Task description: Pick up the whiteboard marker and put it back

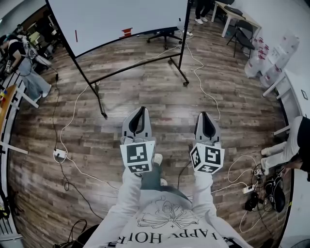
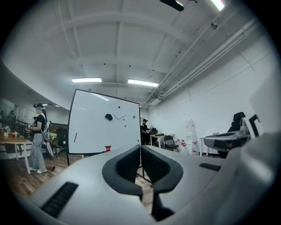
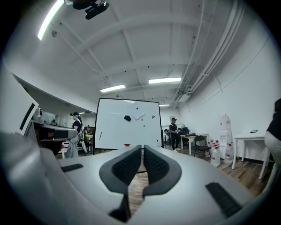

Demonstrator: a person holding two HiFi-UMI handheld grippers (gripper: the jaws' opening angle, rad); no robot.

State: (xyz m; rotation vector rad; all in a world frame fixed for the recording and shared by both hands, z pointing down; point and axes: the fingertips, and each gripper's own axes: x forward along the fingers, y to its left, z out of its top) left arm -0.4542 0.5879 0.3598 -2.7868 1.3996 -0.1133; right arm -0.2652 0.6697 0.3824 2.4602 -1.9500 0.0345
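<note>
Head view shows both of my claws held level over the wood floor (image 1: 160,97), low in the frame, well apart from the whiteboard (image 1: 121,14) that fills the top. The left gripper (image 1: 137,112) has its jaws pressed together on nothing, and the left gripper view confirms the pads meet at the tips. The right gripper (image 1: 205,116) is the same, pinched closed and empty.

I take the thin red stick toward the left edge of the board to be the whiteboard marker (image 1: 76,35). It sits upright against the white surface, above the bottom rail. A squat red block (image 1: 126,32) rests on that rail nearer the middle of the frame.

By my judgement the reach has not begun, and several things could spoil it.
- A white cable (image 1: 75,109) loops across the floor by the board's left foot, so walking in could snag it.
- The stand may shift if I push against the board.
- The marker is slim and lies flat on the board, so jaws opened late would knock it off rather than clamp it.
- From here the red block could also be mistaken for the target.
</note>
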